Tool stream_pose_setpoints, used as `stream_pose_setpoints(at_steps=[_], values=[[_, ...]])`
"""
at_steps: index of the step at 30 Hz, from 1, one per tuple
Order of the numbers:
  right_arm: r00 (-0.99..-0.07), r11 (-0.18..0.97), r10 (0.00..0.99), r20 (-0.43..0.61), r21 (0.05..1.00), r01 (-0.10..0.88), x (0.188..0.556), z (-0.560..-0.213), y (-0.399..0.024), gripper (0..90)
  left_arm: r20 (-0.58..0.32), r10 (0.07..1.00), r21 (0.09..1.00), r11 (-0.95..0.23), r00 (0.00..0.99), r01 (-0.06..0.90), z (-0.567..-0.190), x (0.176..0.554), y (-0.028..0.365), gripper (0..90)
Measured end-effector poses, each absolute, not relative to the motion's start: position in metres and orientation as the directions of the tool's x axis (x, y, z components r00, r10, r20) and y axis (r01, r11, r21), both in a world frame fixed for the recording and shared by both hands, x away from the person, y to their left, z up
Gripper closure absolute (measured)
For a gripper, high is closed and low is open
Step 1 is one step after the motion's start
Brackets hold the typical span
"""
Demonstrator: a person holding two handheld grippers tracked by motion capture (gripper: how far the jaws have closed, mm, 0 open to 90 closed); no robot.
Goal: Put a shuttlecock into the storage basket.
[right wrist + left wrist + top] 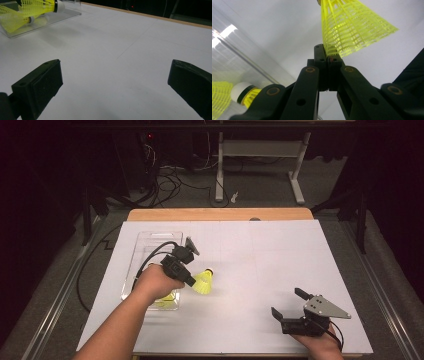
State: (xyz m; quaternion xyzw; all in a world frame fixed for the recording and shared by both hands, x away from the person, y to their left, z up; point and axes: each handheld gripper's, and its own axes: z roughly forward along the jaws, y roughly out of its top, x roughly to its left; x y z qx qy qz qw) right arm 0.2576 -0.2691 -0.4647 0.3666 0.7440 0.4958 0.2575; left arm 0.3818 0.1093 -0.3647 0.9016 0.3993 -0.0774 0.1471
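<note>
Two yellow shuttlecocks are countable: one shuttlecock (204, 282) held above the white sheet (260, 270), and a second shuttlecock (242, 94) lying in the clear plastic tray (150, 242); whether more lie in the tray cannot be told. One tray and one white sheet are present. Two handheld grippers are present: one left gripper (192, 281) and one right gripper (287, 305).

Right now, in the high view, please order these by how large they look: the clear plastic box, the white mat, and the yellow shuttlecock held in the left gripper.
1. White mat, by far the largest.
2. Clear plastic box, much smaller.
3. Yellow shuttlecock, smallest, pinched by its skirt in the left gripper.
</note>
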Motion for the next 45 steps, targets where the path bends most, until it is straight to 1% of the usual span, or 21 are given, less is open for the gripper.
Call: stream_pose_setpoints(at_steps=[13,24,45], values=[[-0.598,0.239,0.801,-0.019,0.926,0.291,0.257,-0.465,-0.269,0.2,-0.26,0.711,0.222,-0.614,0.653,0.757,-0.344,0.383,0.129,89.4],[-0.599,0.241,0.8,-0.022,0.927,0.288,0.257,-0.465,-0.269,0.2,-0.239,0.739,0.238,-0.585,0.63,0.776,-0.326,0.381,0.153,89.4],[-0.598,0.243,0.801,-0.025,0.926,0.287,0.257,-0.464,-0.267,0.3,-0.239,0.796,0.228,-0.51,0.555,0.829,-0.337,0.367,0.213,89.4]])
